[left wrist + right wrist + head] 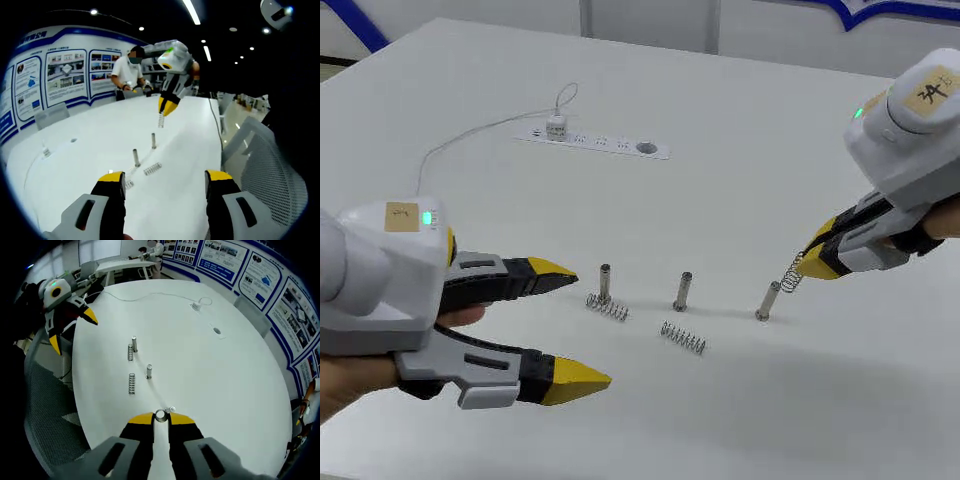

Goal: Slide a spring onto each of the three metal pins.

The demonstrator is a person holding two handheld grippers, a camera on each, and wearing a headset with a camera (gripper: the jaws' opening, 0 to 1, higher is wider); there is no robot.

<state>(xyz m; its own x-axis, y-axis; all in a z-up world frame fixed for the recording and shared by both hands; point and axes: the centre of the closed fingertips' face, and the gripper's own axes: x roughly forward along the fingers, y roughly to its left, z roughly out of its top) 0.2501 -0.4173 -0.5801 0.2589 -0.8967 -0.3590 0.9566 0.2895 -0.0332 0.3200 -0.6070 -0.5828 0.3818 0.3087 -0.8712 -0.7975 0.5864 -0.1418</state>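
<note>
Three short metal pins stand upright in a row on the white table: left pin (605, 282), middle pin (683, 290), right pin (767, 300). One loose spring (607, 307) lies at the left pin's foot; another (682, 338) lies in front of the middle pin. My right gripper (810, 268) is shut on a third spring (792, 272), which hangs just above and right of the right pin. The right gripper view looks down this spring's bore (160, 416), with the pin top (171, 410) beside it. My left gripper (585, 326) hovers open left of the row, holding nothing.
A white power strip (595, 142) with a plug and a thin cable lies at the back of the table. A mesh chair (270, 170) stands by the table's edge. A person (127, 72) stands at a far table.
</note>
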